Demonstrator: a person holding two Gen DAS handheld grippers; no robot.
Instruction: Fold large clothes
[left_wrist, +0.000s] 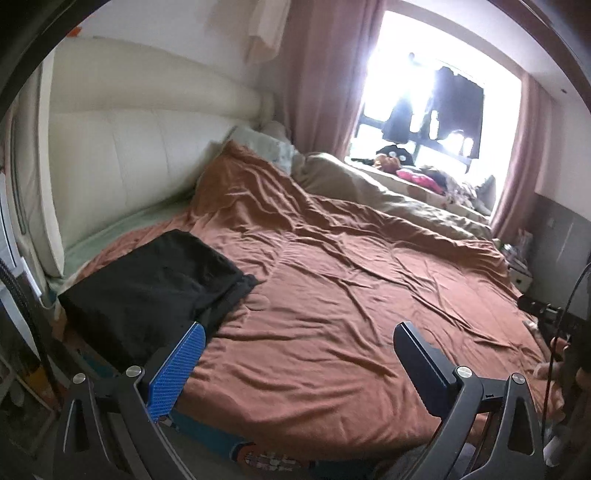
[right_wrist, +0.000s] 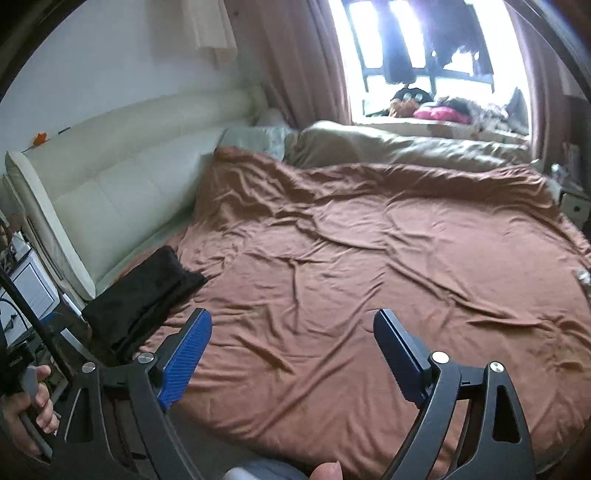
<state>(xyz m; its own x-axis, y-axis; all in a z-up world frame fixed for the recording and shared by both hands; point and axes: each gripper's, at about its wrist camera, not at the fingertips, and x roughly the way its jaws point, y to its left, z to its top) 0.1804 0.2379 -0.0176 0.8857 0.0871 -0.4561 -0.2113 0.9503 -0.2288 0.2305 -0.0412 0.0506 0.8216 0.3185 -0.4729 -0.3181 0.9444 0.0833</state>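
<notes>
A folded black garment lies on the near left corner of the bed, on the rust-brown cover. My left gripper stands open above the cover, with nothing between its blue pads; its left finger is just right of the garment's near edge. In the right wrist view the same black garment lies at the left. My right gripper is open and empty over the brown cover, well to the right of the garment.
A cream padded headboard runs along the left. A beige duvet and pillows lie at the far side below a bright window with pink curtains. A hand holds the other gripper's handle at the lower left.
</notes>
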